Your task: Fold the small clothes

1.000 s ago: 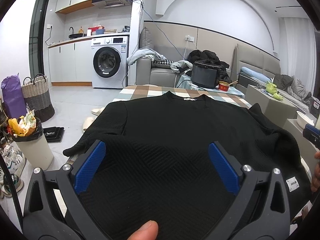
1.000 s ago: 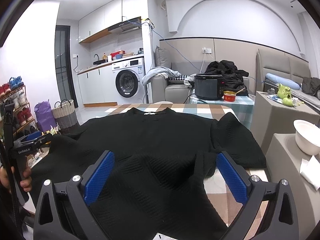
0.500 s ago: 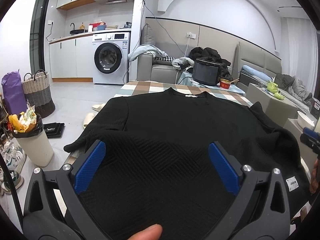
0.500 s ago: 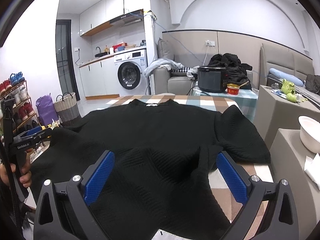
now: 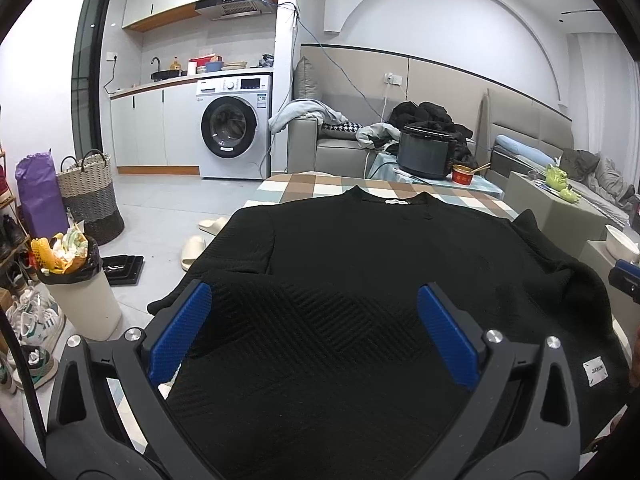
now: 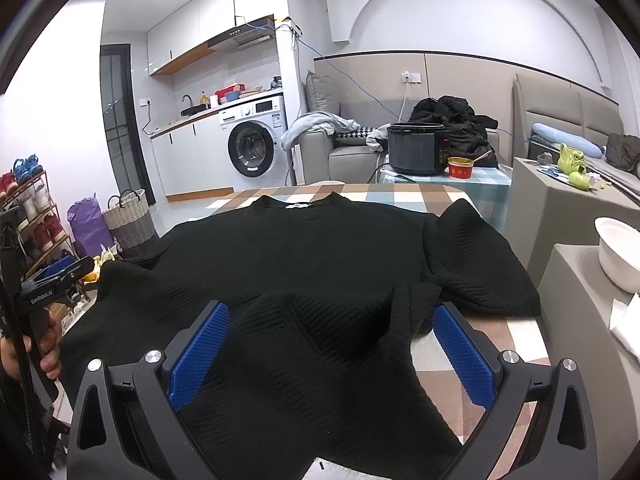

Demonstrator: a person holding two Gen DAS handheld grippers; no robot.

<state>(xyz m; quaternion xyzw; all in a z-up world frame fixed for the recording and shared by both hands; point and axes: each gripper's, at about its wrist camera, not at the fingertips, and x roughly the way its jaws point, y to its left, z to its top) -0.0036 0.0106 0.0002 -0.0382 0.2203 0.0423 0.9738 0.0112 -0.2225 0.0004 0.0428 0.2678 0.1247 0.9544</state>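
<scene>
**Black sweater spread on the checked table, both claws wide above its hem**

A black sweater (image 5: 360, 264) lies flat on a table (image 6: 404, 194) with a checked cloth, its collar toward the far edge and its hem toward the near edge. A white label shows inside the collar. The left sleeve is folded in over the left edge; the right sleeve (image 6: 476, 264) lies spread toward the right edge, where bare cloth shows beside it.

The left gripper (image 5: 314, 322) hangs over the near part of the sweater with its blue pads spread wide; nothing sits between them but the fabric below. The right gripper (image 6: 332, 338) is likewise fully spread, holding nothing, above a rumpled ridge of the hem near the table's near right corner. Whether either touches the cloth cannot be told.

In the right view a hand (image 6: 24, 354) grips the handle of the left tool at the left edge.

Beyond the far edge stand a cooker (image 6: 418, 148), a sofa (image 5: 340, 148) and a washer (image 5: 234, 132). A white bowl (image 6: 620, 254) rests on a grey block to the right.
</scene>
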